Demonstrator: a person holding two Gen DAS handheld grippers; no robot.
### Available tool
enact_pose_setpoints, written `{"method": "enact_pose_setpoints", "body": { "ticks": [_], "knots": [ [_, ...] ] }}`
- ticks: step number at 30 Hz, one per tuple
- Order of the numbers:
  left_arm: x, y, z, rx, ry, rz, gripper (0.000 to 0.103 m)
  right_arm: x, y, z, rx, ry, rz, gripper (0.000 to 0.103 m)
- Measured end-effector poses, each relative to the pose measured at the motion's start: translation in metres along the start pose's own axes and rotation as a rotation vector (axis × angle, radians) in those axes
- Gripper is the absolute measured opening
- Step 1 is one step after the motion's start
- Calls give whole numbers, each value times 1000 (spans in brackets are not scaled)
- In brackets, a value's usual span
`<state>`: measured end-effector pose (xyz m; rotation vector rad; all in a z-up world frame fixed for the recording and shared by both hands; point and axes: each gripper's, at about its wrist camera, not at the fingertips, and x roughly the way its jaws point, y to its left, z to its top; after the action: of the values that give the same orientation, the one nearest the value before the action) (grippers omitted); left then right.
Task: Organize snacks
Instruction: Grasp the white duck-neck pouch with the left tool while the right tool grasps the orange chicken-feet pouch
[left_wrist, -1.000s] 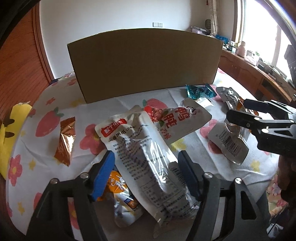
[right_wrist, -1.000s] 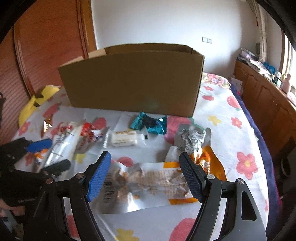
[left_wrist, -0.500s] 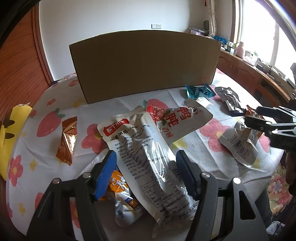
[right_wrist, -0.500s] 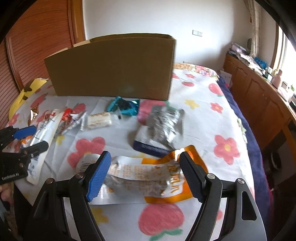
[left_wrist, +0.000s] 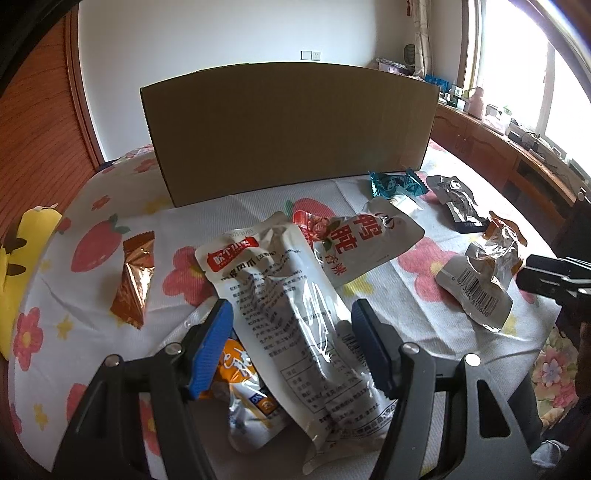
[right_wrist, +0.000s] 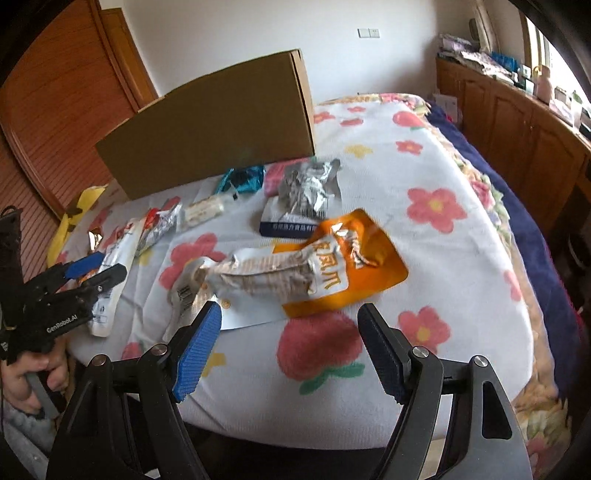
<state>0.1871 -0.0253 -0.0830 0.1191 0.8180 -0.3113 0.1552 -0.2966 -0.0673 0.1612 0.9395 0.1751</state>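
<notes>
Box (left_wrist: 288, 129) interior: not visible, front wall blocks it both views. Orange pouch (left_wrist: 243, 373): mostly covered by long white pouch (left_wrist: 288, 317) and left gripper (left_wrist: 291, 347) finger. Small white packet (left_wrist: 404, 201): partly under white-and-red pouch (left_wrist: 369, 243), label unreadable. Right gripper (left_wrist: 554, 277): cut off at left-wrist view edge. Right-wrist view motion-blurred; print on orange-and-white pouch (right_wrist: 314, 273) illegible.

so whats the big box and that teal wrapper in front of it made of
The cardboard box looks like plain brown corrugated card, matte and unprinted; its wall edge shows some thickness in the right wrist view. The teal candy wrapper looks like thin metallised plastic film: glossy, crinkled, with serrated ends, though foil can't be ruled out.
</notes>
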Motion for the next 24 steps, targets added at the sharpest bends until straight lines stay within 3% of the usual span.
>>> {"method": "enact_pose_setpoints", "body": {
  "ticks": [3, 7, 8, 13, 16, 24],
  "knots": [
    [-1, 3, 1, -8, -4, -7, 61, 3, -2, 8, 19, -11, 3, 78],
    [-4, 6, 3, 1, -5, -33, 43, 9, -5, 26, 8, -27, -32, 78],
    [-5, 5, 3, 10, -6, -25, 43, 11, -5, 29, 5, -28, -40, 78],
    [-5, 3, 4, 25, 2, -16, 44, 24, -6, 40, -4, -22, -76, 78],
    [-3, 6, 4, 20, 5, -3, 54, 28, -1, 39, -60, -43, -156, 78],
    [-3, 25, 3, -27, 13, 11, 63, 26, -4, 30, -152, -28, -216, 78]
  ]
}}
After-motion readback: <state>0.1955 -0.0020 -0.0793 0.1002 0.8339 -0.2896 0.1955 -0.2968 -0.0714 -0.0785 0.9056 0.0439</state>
